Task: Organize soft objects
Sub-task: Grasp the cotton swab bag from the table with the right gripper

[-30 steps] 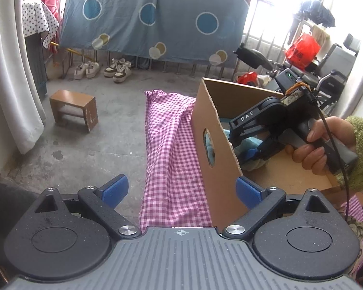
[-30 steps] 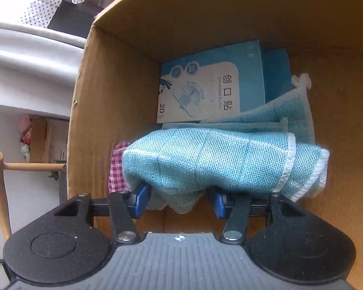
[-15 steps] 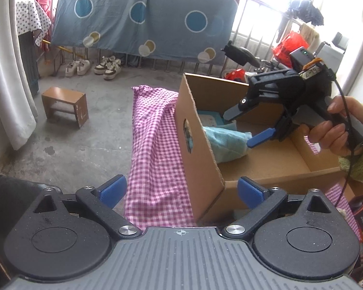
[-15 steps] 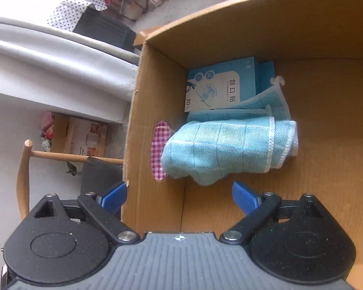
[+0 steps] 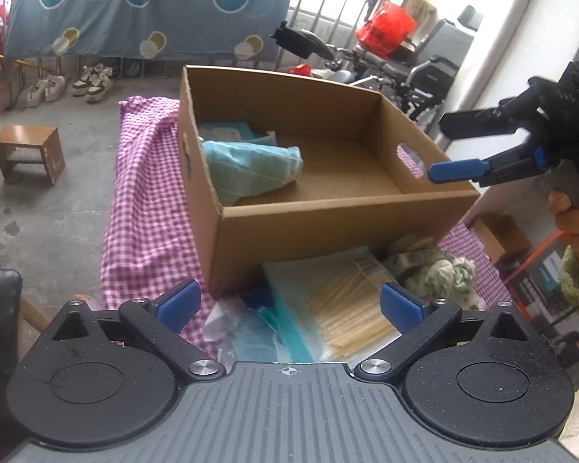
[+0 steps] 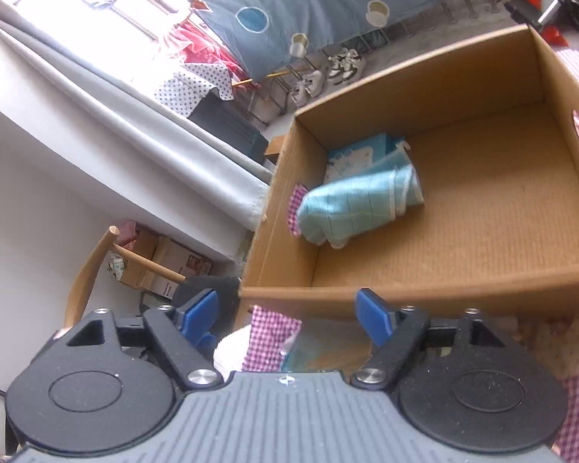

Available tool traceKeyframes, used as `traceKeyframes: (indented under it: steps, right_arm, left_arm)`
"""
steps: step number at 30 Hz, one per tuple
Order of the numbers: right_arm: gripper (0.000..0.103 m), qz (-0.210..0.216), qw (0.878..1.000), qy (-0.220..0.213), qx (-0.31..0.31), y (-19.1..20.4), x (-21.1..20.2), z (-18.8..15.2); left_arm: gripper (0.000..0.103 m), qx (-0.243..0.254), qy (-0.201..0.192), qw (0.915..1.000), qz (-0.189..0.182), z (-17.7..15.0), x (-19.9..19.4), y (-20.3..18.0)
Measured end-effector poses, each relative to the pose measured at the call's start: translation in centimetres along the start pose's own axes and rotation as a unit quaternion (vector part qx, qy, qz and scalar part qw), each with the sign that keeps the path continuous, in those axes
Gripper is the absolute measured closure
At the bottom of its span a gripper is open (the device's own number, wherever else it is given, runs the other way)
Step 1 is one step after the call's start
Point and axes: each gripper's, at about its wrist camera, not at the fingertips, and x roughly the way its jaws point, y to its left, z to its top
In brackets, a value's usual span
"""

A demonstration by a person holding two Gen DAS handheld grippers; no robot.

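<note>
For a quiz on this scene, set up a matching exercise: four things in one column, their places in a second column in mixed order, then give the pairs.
Things
1. light blue towel
2. bundle of pale sticks
3. cardboard box
4. small wooden stool

Places
A. on the concrete floor
B. on the pink checked cloth
C. on the table in front of the box, in a clear bag
D. inside the box, against its left wall

Pairs: 1-D, 2-C, 3-B, 4-A
</note>
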Motion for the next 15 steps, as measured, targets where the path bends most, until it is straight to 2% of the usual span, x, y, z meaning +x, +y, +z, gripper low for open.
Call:
traceKeyframes:
  steps: [2,6,10,15]
  right_arm:
    - [0.037,-0.017,1.0,0.015,0.011,-0.7,1.2,-1.8]
    - [0.038,-0.054,0.998,0.042,0.013,-1.6,3.8,-4.8]
    - [0.038,-0.106,0.993,0.042,-0.012,-1.4,4.8,-6.0]
    - [0.038,-0.132,0.99,0.047,-0.033,-1.2,5.9,-6.5]
  left_arm:
    - [0.007,0.011,0.008,0.9998,-0.014,-0.5,0.6,-0.8]
    - [0.017,0.029,0.036,0.9984,-0.031,-1.1,2.2,-2.0]
    - [0.019,0.038,0.057,0.997,-0.036,-1.2,3.6,-2.6]
    - [0.021,0.033,0.079,0.9952,-0.047,-1.3,5.1,-2.4]
